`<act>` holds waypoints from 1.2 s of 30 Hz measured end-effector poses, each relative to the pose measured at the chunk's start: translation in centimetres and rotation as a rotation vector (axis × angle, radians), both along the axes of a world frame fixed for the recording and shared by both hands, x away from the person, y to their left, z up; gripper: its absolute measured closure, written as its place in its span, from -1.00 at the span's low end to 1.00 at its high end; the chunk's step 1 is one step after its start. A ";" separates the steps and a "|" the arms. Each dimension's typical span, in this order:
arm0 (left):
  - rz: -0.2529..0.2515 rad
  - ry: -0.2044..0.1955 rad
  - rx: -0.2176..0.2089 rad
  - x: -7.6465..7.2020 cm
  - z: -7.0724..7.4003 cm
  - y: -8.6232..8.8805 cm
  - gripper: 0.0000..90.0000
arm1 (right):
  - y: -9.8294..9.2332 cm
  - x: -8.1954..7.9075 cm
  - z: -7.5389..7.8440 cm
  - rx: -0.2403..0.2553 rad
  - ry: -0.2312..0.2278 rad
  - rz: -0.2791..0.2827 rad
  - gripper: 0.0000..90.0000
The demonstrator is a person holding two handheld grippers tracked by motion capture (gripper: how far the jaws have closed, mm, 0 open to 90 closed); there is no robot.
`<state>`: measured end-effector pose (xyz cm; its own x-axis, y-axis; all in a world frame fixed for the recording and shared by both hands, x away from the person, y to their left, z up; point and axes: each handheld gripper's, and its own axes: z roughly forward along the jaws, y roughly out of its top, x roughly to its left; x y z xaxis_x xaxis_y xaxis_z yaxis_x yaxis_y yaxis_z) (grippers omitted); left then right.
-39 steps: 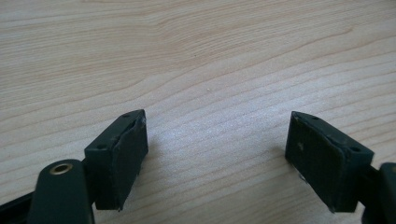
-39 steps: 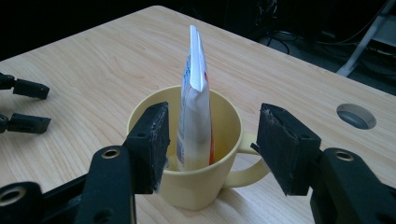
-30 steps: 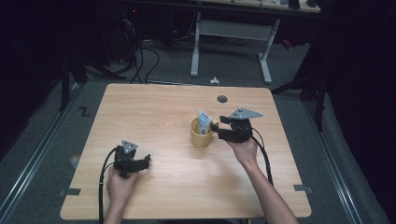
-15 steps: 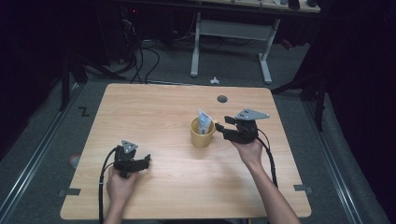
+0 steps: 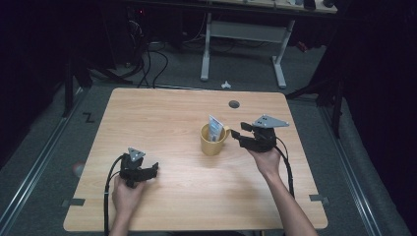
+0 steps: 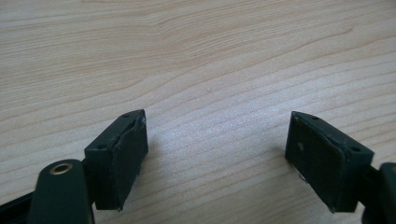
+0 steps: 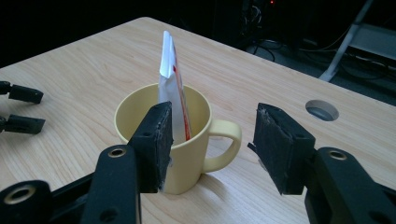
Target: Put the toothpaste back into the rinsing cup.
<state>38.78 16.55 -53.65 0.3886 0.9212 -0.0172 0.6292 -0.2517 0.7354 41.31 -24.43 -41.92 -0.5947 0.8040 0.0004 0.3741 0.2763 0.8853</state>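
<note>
A yellow mug (image 5: 212, 142) stands upright near the middle of the wooden table (image 5: 162, 118), its handle turned to the right. A white packet with red print (image 5: 215, 129) leans inside it and sticks up above the rim. My right gripper (image 5: 237, 136) is open just right of the mug. In the right gripper view its jaws have just been closing a little, the mug handle (image 7: 224, 142) sits in the gap between them, and neither pad touches it. The packet (image 7: 170, 93) rises behind the left jaw. My left gripper (image 5: 153, 169) rests open on bare wood at the front left, with nothing between its jaws (image 6: 215, 135).
A round cable hole (image 5: 234, 104) sits in the table behind the mug. Beyond the far edge stand white desk legs (image 5: 206, 49) and floor cables (image 5: 147, 64). The left gripper's jaw tips (image 7: 21, 109) appear far left in the right gripper view.
The right gripper has drifted slightly to the right, away from the mug. The left gripper, the mug and the packet have stayed where they were.
</note>
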 end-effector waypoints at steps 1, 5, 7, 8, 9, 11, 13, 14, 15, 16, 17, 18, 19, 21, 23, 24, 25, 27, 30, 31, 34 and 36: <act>0.000 0.000 0.000 0.0 0.0 0.0 -0.52 | -0.1 0.0 0.0 0.000 0.000 -0.002 0.05; 0.000 0.000 0.000 0.0 0.0 0.0 -0.52 | -0.7 -0.2 0.2 0.011 -0.006 -0.013 0.06; 0.000 0.000 0.000 0.0 0.0 0.0 -0.52 | -0.9 -0.4 0.2 0.016 -0.005 -0.017 0.06; 0.000 0.000 0.000 0.0 0.0 0.0 -0.52 | -1.0 -0.4 0.2 0.014 -0.007 -0.018 0.07; 0.000 0.000 0.000 0.0 0.0 0.0 -0.52 | -1.1 -0.5 0.2 0.016 -0.006 -0.021 0.07; 0.000 0.000 0.000 0.0 0.0 0.0 -0.52 | -1.3 -0.5 0.2 0.022 -0.007 -0.023 0.07; 0.000 0.000 0.000 0.0 0.0 0.0 -0.52 | -1.4 -0.6 0.2 0.021 -0.008 -0.025 0.07; 0.000 0.000 0.000 0.0 0.0 0.0 -0.52 | -1.5 -0.6 0.2 0.019 -0.009 -0.027 0.08; 0.000 0.000 0.000 0.0 0.0 0.0 -0.52 | -1.6 -0.7 0.2 0.018 -0.010 -0.031 0.08; 0.000 0.000 0.000 0.0 0.0 0.0 -0.52 | -1.7 -0.7 0.2 0.021 -0.010 -0.033 0.08; 0.000 0.000 0.000 0.0 0.0 0.0 -0.52 | -1.8 -0.7 0.3 0.023 -0.012 -0.033 0.08; 0.000 0.000 0.000 0.0 0.0 0.0 -0.52 | -1.9 -0.7 0.3 0.023 -0.013 -0.035 0.08; 0.000 0.000 0.000 0.0 0.0 0.0 -0.52 | -1.9 -0.7 0.3 0.024 -0.013 -0.039 0.08; 0.000 0.000 0.000 0.0 0.0 0.0 -0.52 | -2.1 -0.8 0.4 0.026 -0.014 -0.043 0.08; 0.000 0.000 0.000 0.0 0.0 0.0 -0.52 | -2.3 -0.8 0.5 0.027 -0.015 -0.045 0.08; 0.000 0.000 0.000 0.0 0.0 0.0 -0.52 | -2.4 -0.8 0.4 0.031 -0.013 -0.045 0.08; 0.000 0.000 0.000 0.0 0.0 0.0 -0.52 | -2.5 -0.8 0.4 0.035 -0.012 -0.048 0.08; 0.000 0.000 0.000 0.0 0.0 0.0 -0.52 | -2.7 -0.9 0.5 0.033 -0.012 -0.054 0.09; 0.000 0.000 0.000 0.0 0.0 0.0 -0.52 | -2.9 -1.0 0.5 0.039 -0.013 -0.054 0.09; 0.000 0.000 0.000 0.0 0.0 0.0 -0.52 | -2.9 -1.0 0.5 0.042 -0.014 -0.057 0.09; 0.000 0.000 0.000 0.0 0.0 0.0 -0.52 | -3.1 -1.0 0.6 0.045 -0.015 -0.061 0.09; 0.000 0.000 0.000 0.0 0.0 0.0 -0.52 | -3.3 -1.1 0.6 0.054 -0.018 -0.062 0.09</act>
